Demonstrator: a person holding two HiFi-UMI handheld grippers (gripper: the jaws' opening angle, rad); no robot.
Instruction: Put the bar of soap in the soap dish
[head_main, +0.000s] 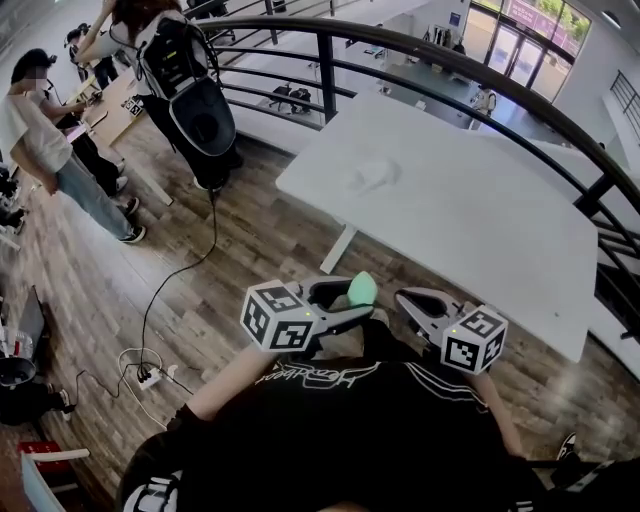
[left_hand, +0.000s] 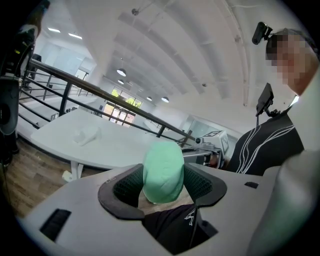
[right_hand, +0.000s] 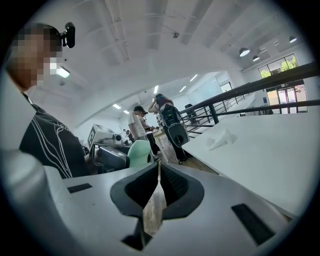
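A mint-green bar of soap (head_main: 362, 290) stands upright between the pads of my left gripper (head_main: 352, 300), which is shut on it; in the left gripper view the soap (left_hand: 162, 171) fills the gap of the left gripper (left_hand: 162, 181). My right gripper (head_main: 408, 300) is shut with nothing in it, its pads meeting in the right gripper view (right_hand: 158, 182). Both are held close to the person's chest, tips turned toward each other. The pale soap dish (head_main: 375, 175) lies on the white table (head_main: 480, 230), well away from both grippers. It shows as the soap dish (left_hand: 86, 135) and the soap dish (right_hand: 221, 140).
A dark curved railing (head_main: 420, 50) runs behind the table. Two people (head_main: 45, 140) stand at the far left near a black backpack (head_main: 195, 100). A cable and a power strip (head_main: 148, 375) lie on the wooden floor.
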